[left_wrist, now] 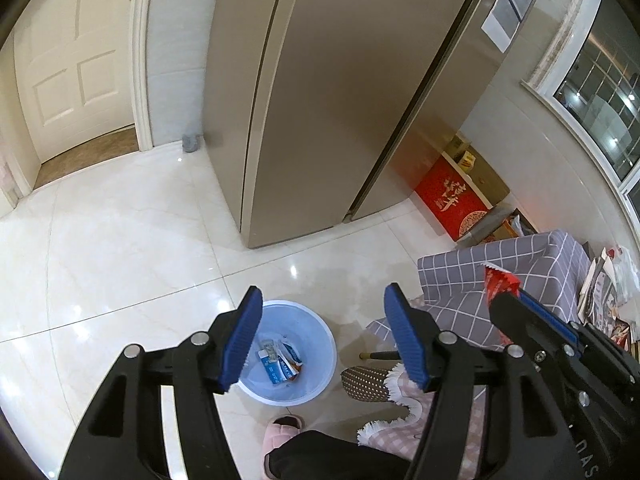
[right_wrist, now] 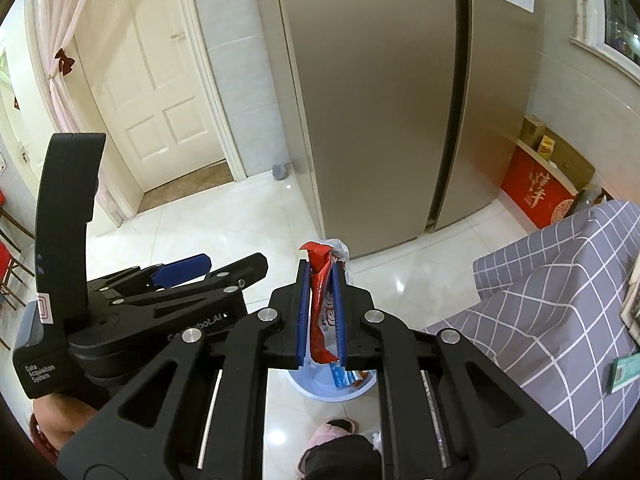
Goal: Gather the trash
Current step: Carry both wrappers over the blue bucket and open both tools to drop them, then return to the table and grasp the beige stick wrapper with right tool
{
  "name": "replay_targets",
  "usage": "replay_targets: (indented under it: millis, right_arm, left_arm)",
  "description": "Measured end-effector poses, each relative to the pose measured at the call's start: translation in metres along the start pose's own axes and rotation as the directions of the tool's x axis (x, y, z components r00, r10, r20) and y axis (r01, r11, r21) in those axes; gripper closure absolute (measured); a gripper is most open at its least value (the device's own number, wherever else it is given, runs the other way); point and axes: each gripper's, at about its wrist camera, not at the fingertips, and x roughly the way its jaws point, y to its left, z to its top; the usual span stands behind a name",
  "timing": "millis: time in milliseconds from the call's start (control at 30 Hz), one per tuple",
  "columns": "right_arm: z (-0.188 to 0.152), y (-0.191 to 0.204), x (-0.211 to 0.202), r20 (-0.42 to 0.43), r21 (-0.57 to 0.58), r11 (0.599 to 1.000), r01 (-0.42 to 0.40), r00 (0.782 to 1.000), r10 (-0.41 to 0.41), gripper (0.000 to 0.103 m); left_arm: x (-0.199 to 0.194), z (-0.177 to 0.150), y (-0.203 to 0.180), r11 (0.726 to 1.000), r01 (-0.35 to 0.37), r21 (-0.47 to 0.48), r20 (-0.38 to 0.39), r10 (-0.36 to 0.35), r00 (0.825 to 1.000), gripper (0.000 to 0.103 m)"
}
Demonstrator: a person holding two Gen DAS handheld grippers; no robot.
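Kitchen corner, glossy cream floor tiles [left_wrist: 120, 248], tall bronze refrigerator [left_wrist: 320, 100] behind, white panelled door [left_wrist: 76, 68] at left. Pale blue wastebasket [left_wrist: 316, 384] stands on the floor with blue-and-white wrappers [left_wrist: 280, 360] lying in its bottom. Left gripper [left_wrist: 320, 340] hangs above the basket, jaws wide apart, nothing between them. Right gripper [right_wrist: 321, 316], jaws clamped on a red snack wrapper [right_wrist: 320, 280], held over the basket beside a grey checked cloth cover [right_wrist: 560, 280]. Pink slipper [left_wrist: 280, 432] below.

I see glossy cream floor tiles [left_wrist: 120, 248], a bronze two-door fridge [left_wrist: 340, 100], a white panelled door [left_wrist: 76, 68], and a window [left_wrist: 600, 92] at right.
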Motion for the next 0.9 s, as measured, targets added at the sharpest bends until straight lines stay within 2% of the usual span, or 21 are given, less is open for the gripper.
replay_targets:
  millis: [367,433,533,900]
  right_arm:
    - [0.004,0.001,0.005,0.053,0.021,1.0,-0.004,0.999,0.003,0.088]
    - [0.005,0.001,0.003,0.06,0.027,1.0,0.0,0.998,-0.002,0.078]
    - [0.004,0.002,-0.003,0.075,0.026,1.0,0.001,0.997,-0.003,0.068]
    - [-0.009,-0.017,-0.035,0.095,0.081,0.996,0.025,0.995,-0.033,0.062]
  left_arm:
    - [-0.007,0.003,0.016,0.998,-0.034,-0.047,0.015,0.034,0.999,0.041]
    - [-0.009,0.003,0.018,0.998,-0.034,-0.052,0.017,0.035,0.999,0.041]
    - [-0.011,0.003,0.018,0.998,-0.033,-0.056,0.021,0.034,0.999,0.041]
    - [-0.031,-0.002,-0.01,1.0,-0.002,-0.004,0.039,0.002,0.999,0.041]
